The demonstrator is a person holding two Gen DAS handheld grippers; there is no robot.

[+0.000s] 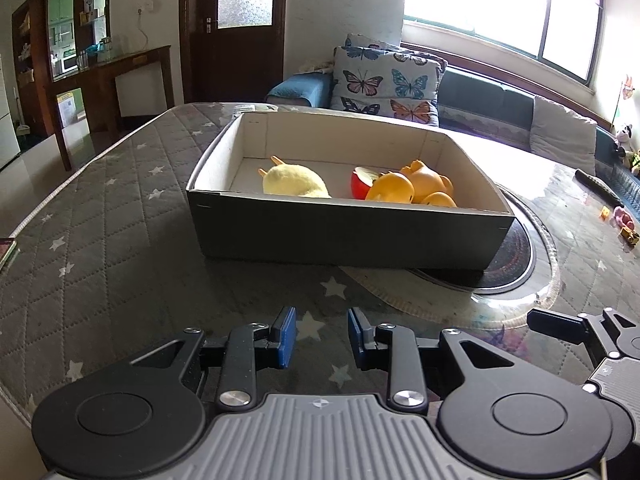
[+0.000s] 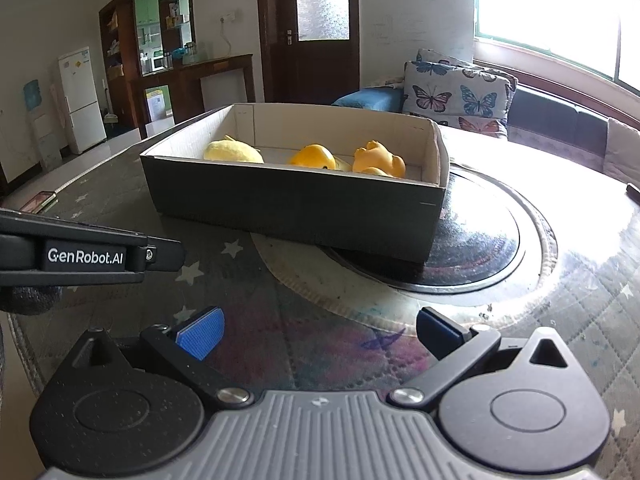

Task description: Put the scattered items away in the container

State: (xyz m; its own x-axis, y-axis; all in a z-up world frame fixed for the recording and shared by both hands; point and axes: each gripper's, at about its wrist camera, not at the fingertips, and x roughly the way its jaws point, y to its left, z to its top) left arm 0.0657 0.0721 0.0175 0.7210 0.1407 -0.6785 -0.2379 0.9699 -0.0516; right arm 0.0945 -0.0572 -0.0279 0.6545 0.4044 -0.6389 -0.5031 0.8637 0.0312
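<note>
Quilted star-print cover lay over the worktop (image 1: 100,208), a sofa with butterfly cushions (image 1: 384,80) and a bright window behind it. Grey cardboard box (image 1: 344,228) sat mid-worktop, its right end overlapping a dark round inset plate (image 2: 476,248). Inside the box: yellow plush toy (image 1: 294,184) toward the left wall, red apple piece (image 1: 360,184) near the middle, orange rubber toys (image 1: 416,188) toward the right wall. Left gripper (image 1: 322,336) hovered in front of the box, jaws partly spread, nothing between them. Right gripper (image 2: 320,332) also in front of the box, jaws spread wide, empty. Small pink and yellow bits (image 1: 622,220) lay well right of the box.
</note>
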